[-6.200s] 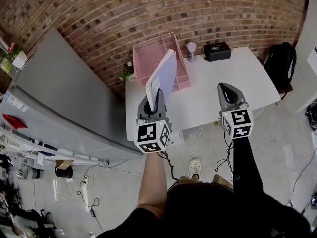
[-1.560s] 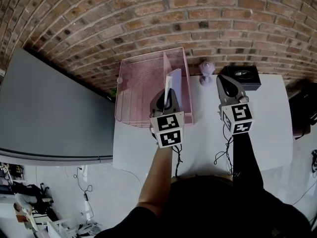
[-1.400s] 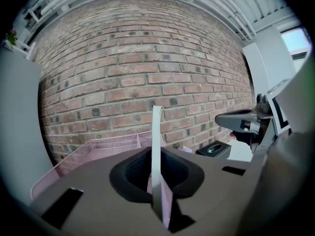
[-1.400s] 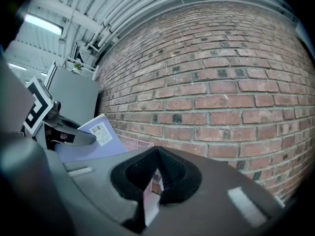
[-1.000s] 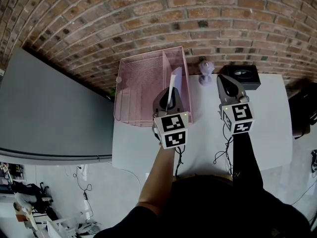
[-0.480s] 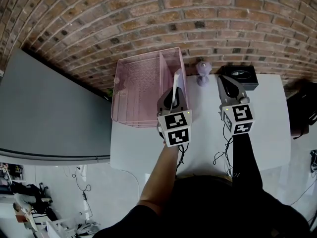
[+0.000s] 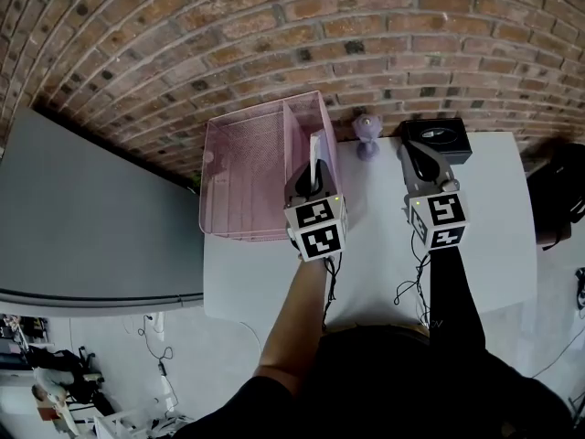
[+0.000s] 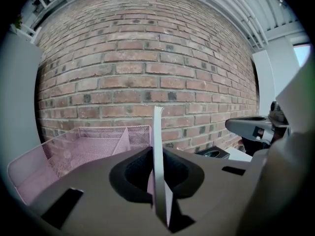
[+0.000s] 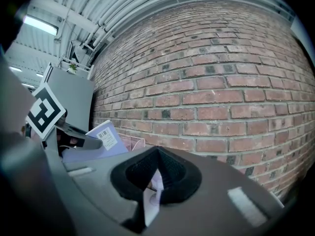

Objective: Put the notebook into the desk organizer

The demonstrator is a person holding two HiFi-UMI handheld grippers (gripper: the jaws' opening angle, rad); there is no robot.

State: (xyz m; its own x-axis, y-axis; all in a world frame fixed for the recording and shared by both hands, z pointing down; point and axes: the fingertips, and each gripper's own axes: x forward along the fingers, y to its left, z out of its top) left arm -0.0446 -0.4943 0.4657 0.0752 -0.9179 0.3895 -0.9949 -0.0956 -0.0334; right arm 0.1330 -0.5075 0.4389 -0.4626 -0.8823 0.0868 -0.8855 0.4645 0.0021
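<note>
Brick wall (image 7: 274, 26) behind, white counter (image 7: 484, 245) below: I am working at the pink mesh desk organizer (image 7: 242, 167) pushed against the back edge. The notebook (image 8: 158, 151) stands upright and edge-on over the organizer's narrow right-hand compartment, just right of the divider. Its lower edge is hidden, so I cannot tell whether it has touched bottom. My left claw (image 7: 309, 179) is clamped on the notebook's near edge. It looks thin and light, its covers likely to flex, so I judge a grip close to the spine steadier, and a corner could snag the mesh. My right claw (image 7: 419, 161) hangs well right of the organizer, closed on nothing.
</note>
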